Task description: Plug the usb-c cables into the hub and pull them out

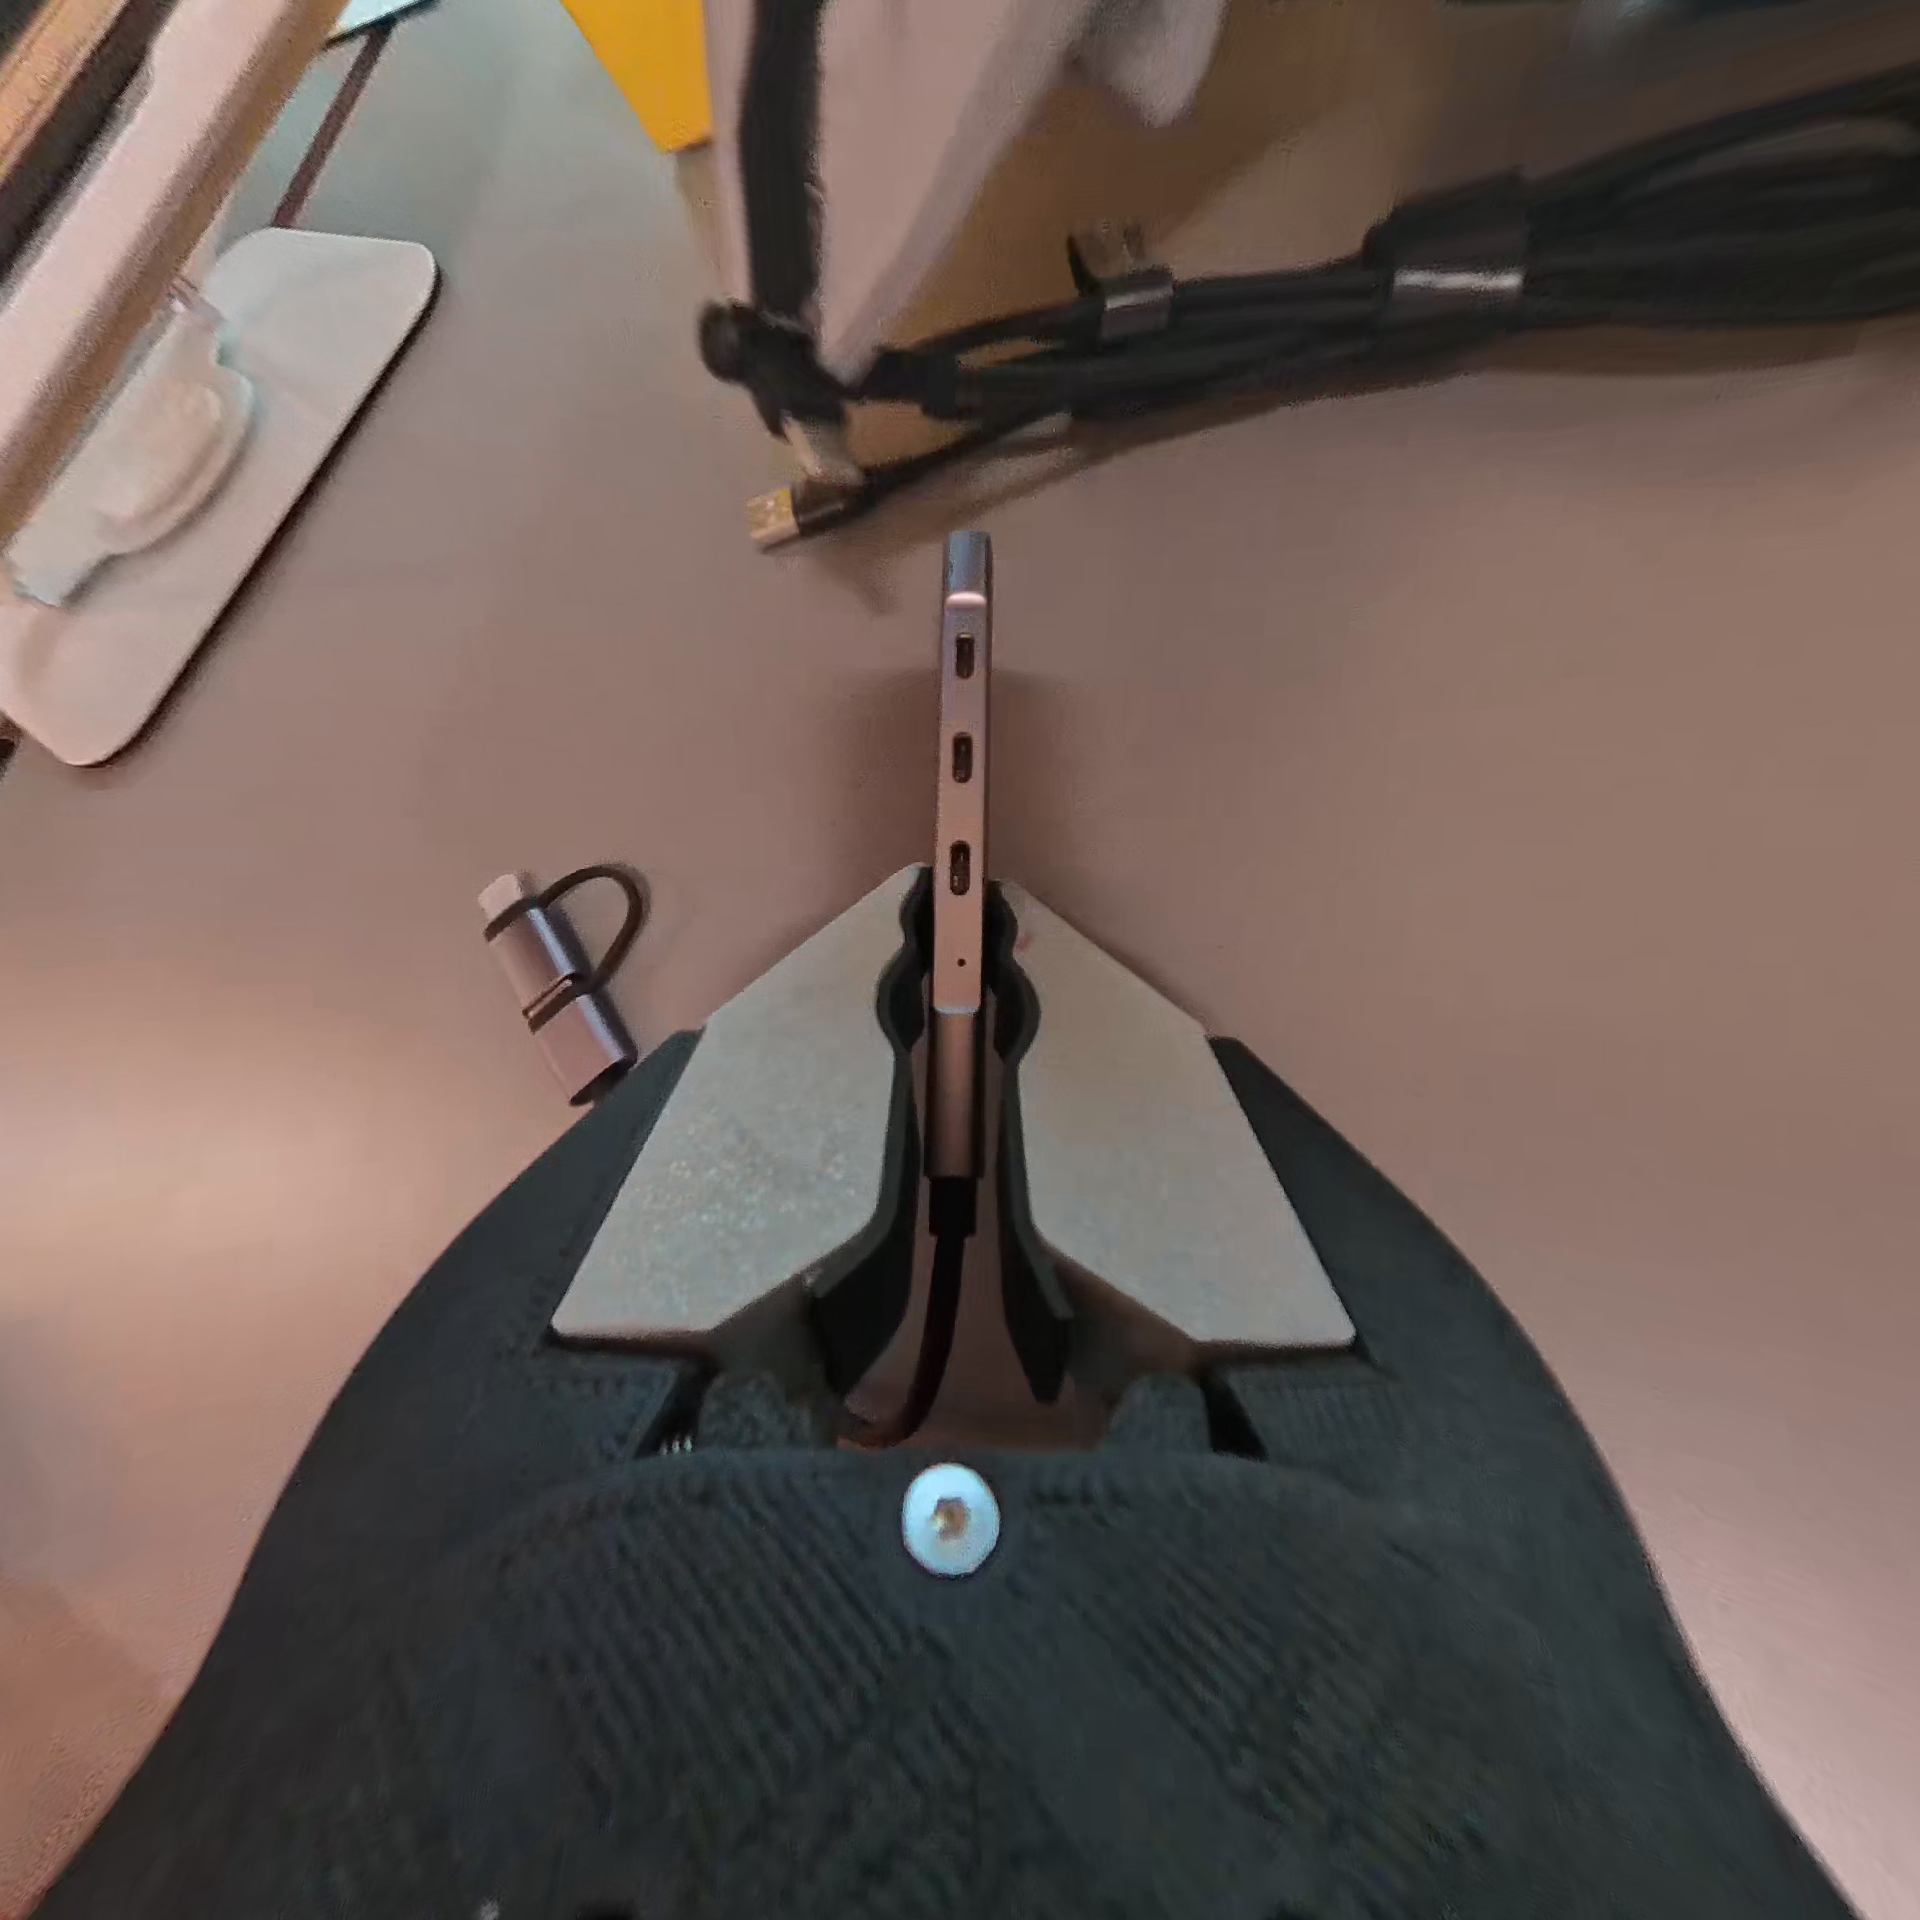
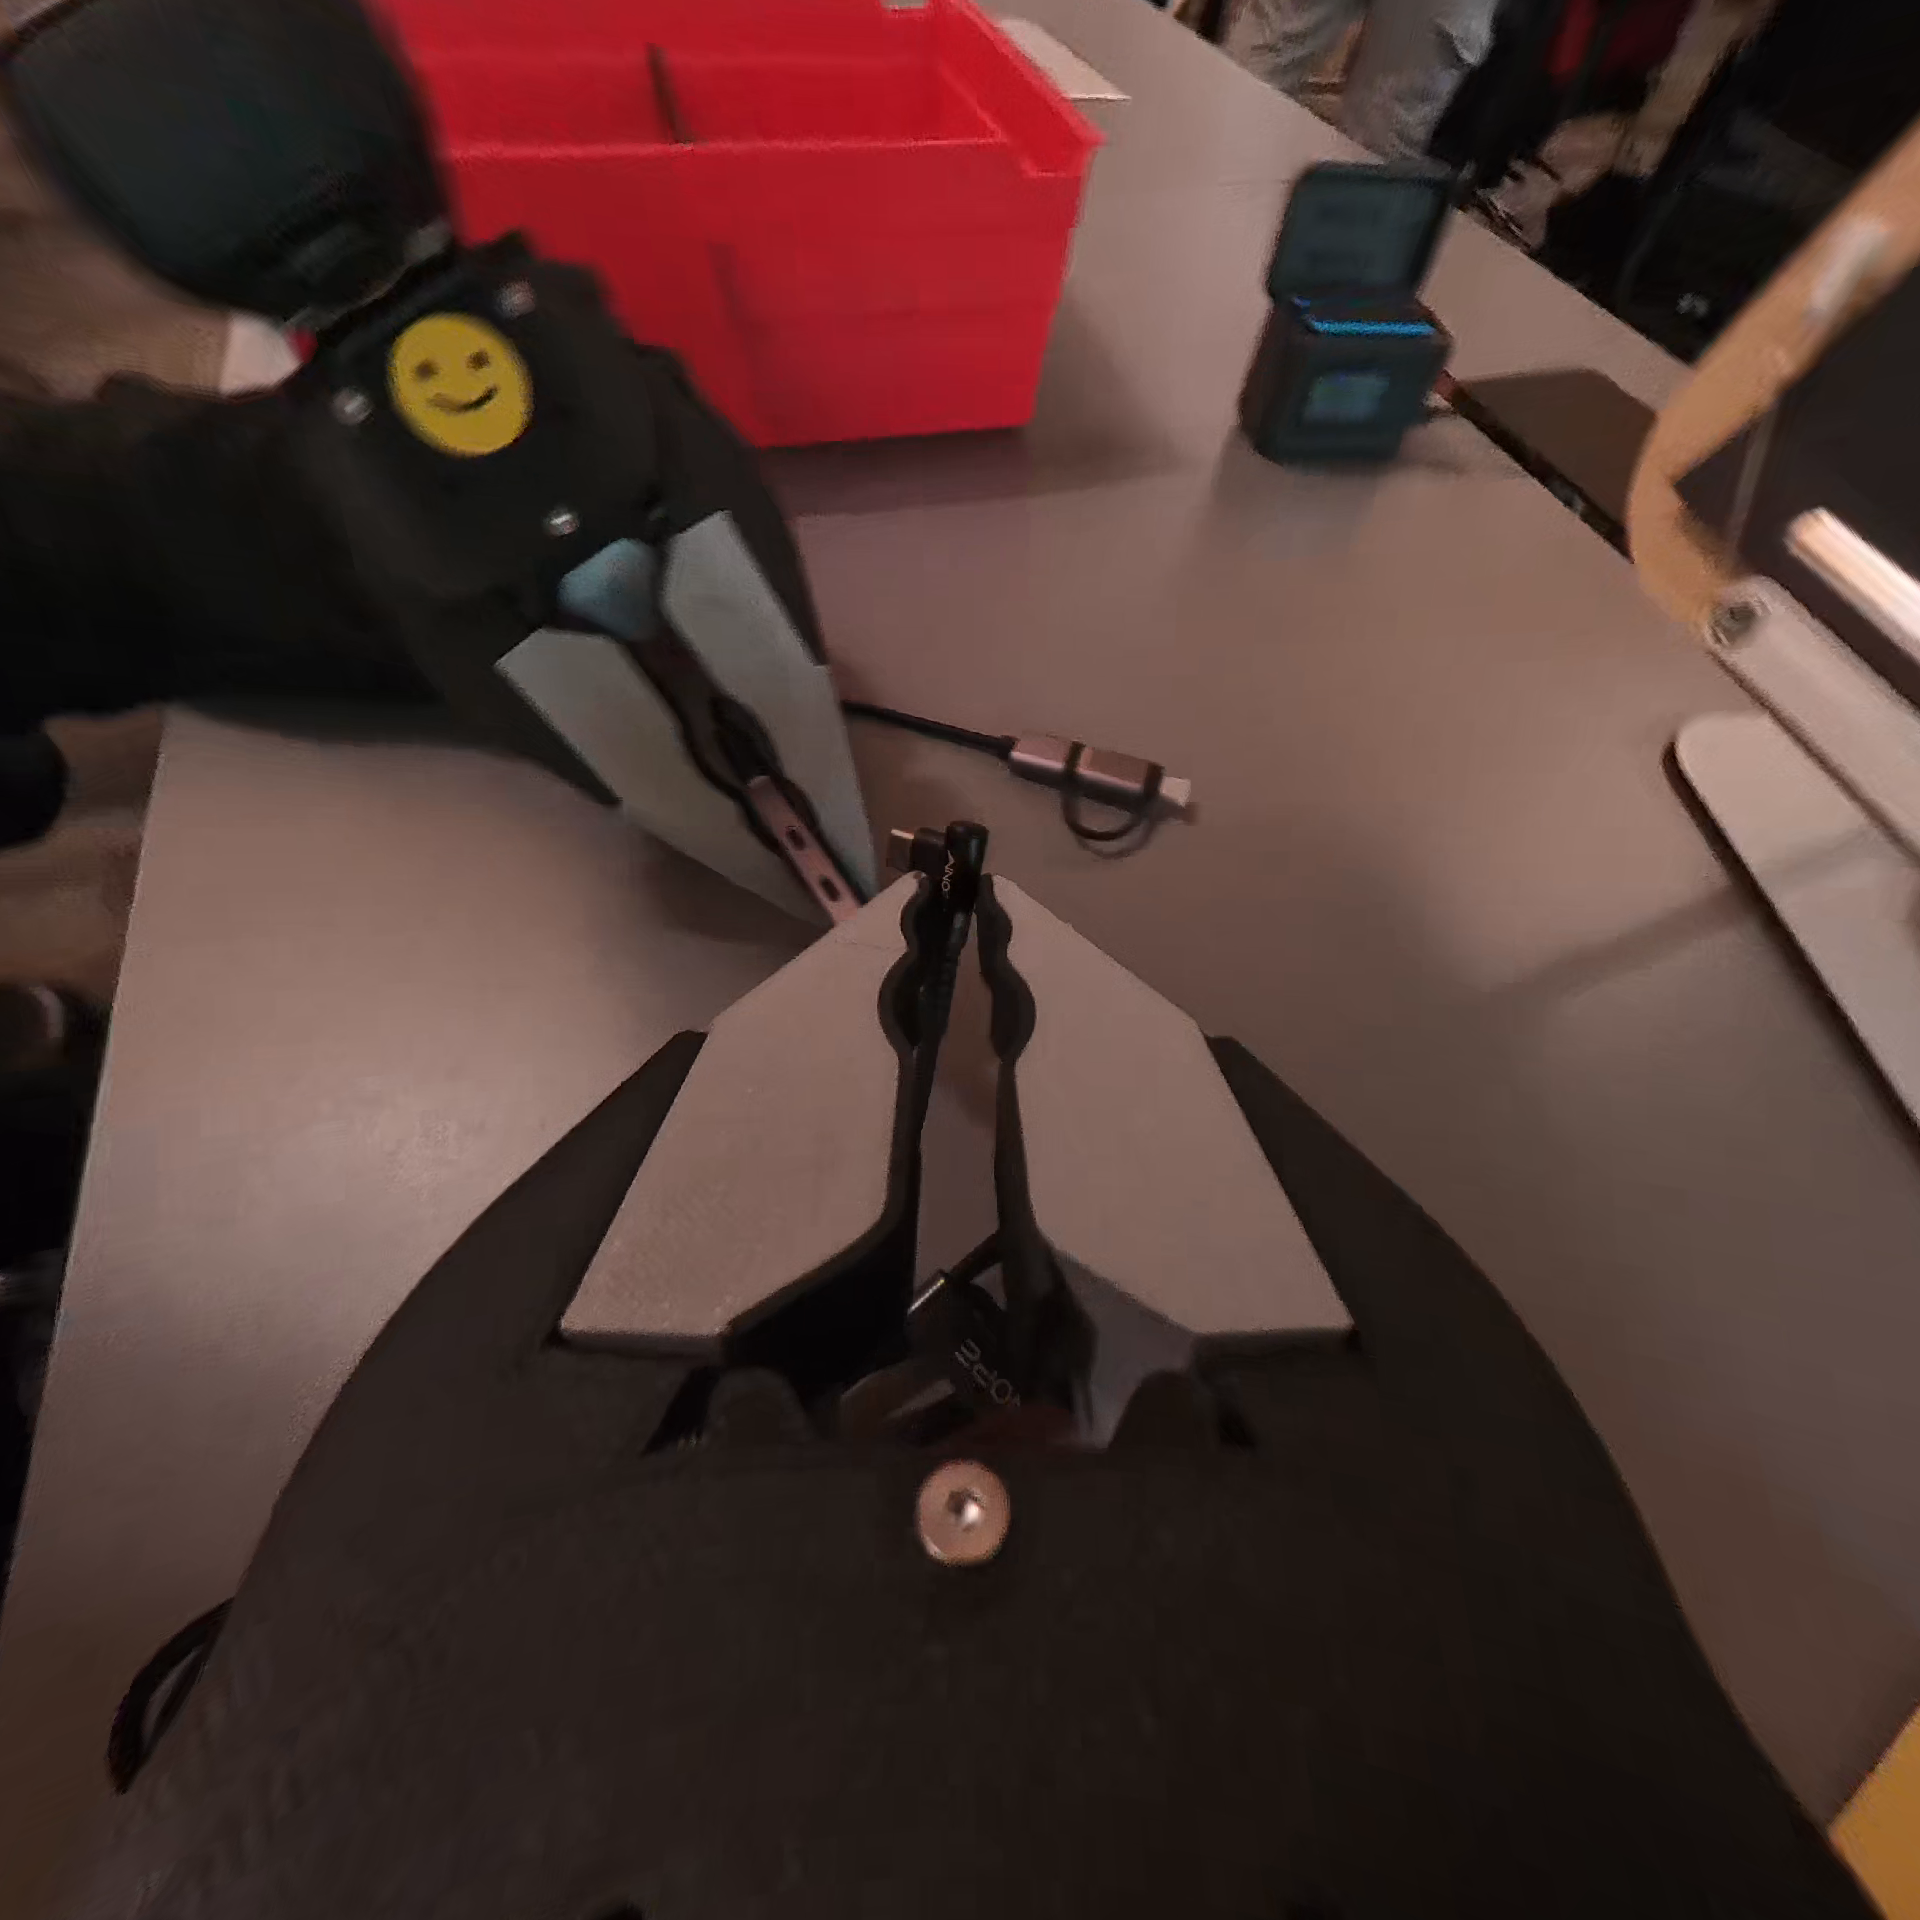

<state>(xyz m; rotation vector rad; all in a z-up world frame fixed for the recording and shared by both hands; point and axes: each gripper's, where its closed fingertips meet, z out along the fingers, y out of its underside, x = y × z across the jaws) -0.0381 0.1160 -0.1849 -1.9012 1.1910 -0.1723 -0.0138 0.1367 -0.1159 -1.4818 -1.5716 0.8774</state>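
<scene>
My left gripper [image 1: 961, 909] is shut on a slim metal hub [image 1: 966, 727] and holds it on edge just above the table. Three USB-C ports on its narrow side face the camera. The hub also shows in the right wrist view [image 2: 800, 847], between the left gripper's fingers [image 2: 727, 727]. My right gripper [image 2: 951, 899] is shut on a black right-angle USB-C plug [image 2: 956, 852]. The plug's metal tip points left toward the hub and stands a short way off it. The plug's cable runs back between the fingers.
The hub's own cable end with a grey adapter [image 2: 1101, 769] lies on the table, also in the left wrist view [image 1: 561, 977]. A bundle of black cables [image 1: 1455, 281] lies beyond the hub. A red bin [image 2: 779, 208], a dark case [image 2: 1345, 343] and a monitor stand base [image 1: 208, 468] stand around. My right fingertips sit around 8 cm from my left ones.
</scene>
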